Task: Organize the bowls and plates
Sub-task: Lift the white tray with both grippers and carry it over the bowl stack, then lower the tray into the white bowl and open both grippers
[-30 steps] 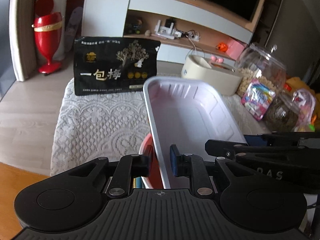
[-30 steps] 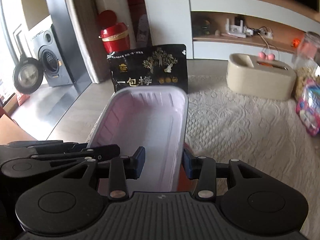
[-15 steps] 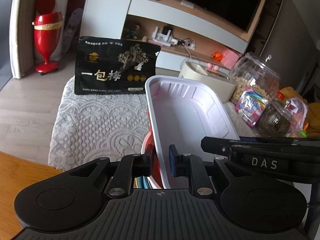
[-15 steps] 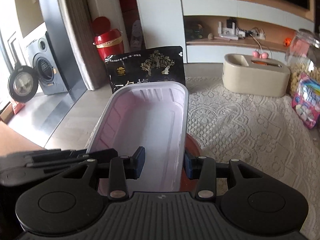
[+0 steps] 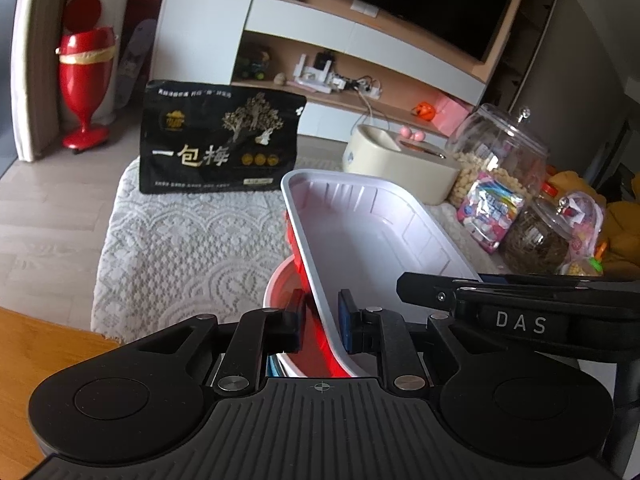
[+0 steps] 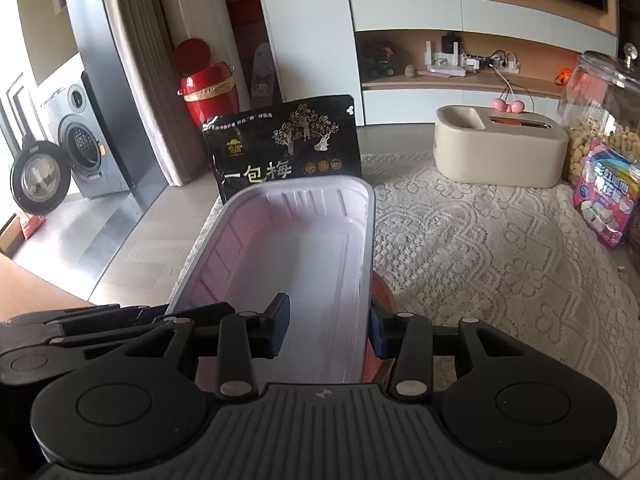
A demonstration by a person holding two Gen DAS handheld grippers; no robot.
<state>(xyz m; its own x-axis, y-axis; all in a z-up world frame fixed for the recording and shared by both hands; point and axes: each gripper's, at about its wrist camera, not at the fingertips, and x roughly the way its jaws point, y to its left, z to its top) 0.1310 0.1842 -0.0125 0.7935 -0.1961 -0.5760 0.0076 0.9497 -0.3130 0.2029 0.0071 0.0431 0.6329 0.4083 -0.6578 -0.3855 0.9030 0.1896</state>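
A long tray, white inside and red outside (image 5: 376, 240) (image 6: 304, 248), is held between both grippers above the lace-covered table. My left gripper (image 5: 320, 320) is shut on the tray's left rim. My right gripper (image 6: 326, 328) stands around the tray's right rim, its jaws wider apart, and I cannot tell whether they press on the rim. Under the tray sits a red bowl with a white rim (image 5: 280, 292), partly hidden; its red edge also shows in the right wrist view (image 6: 382, 292). A blue rim (image 5: 274, 362) peeks out beneath it.
A black snack bag (image 5: 218, 144) (image 6: 288, 148) stands at the table's far side. A beige box (image 5: 400, 164) (image 6: 498, 148), glass jars (image 5: 500, 156) and a candy bag (image 5: 490, 216) (image 6: 606, 196) stand at the right. The lace cloth (image 5: 180, 248) (image 6: 480, 248) covers the table.
Both grippers have lifted and pulled back slightly with the tray; more of the red bowl under it shows. The grips are unchanged.
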